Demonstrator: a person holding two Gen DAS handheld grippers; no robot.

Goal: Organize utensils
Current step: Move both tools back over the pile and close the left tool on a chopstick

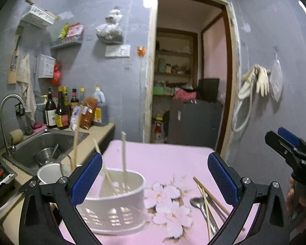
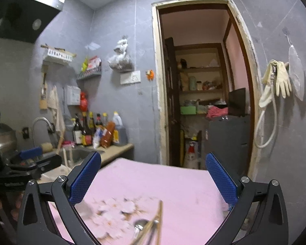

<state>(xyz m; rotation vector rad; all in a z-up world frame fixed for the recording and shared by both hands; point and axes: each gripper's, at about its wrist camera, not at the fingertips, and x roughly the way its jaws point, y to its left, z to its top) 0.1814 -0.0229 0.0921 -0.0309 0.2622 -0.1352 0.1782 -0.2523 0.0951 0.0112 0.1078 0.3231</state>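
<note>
A white perforated utensil holder [image 1: 114, 202] stands on the pink flowered tablecloth [image 1: 159, 161] with several chopsticks [image 1: 123, 163] leaning in it. It sits low and left between the fingers of my left gripper [image 1: 155, 177], which is open and holds nothing. To its right lies a loose pile of chopsticks and metal spoons [image 1: 208, 204]. My right gripper [image 2: 153, 179] is open and empty above the cloth [image 2: 153, 183], with the pile of spoons and chopsticks [image 2: 151, 228] blurred just below it. Each gripper shows at the edge of the other's view.
A steel sink [image 1: 49, 145] with a pot, a tap [image 1: 8, 110] and sauce bottles [image 1: 61, 110] fill the counter on the left. A white bowl [image 1: 51, 172] sits beside the holder. Behind the table an open doorway [image 1: 189, 71] leads to shelves. Gloves [image 1: 255, 79] hang on the right wall.
</note>
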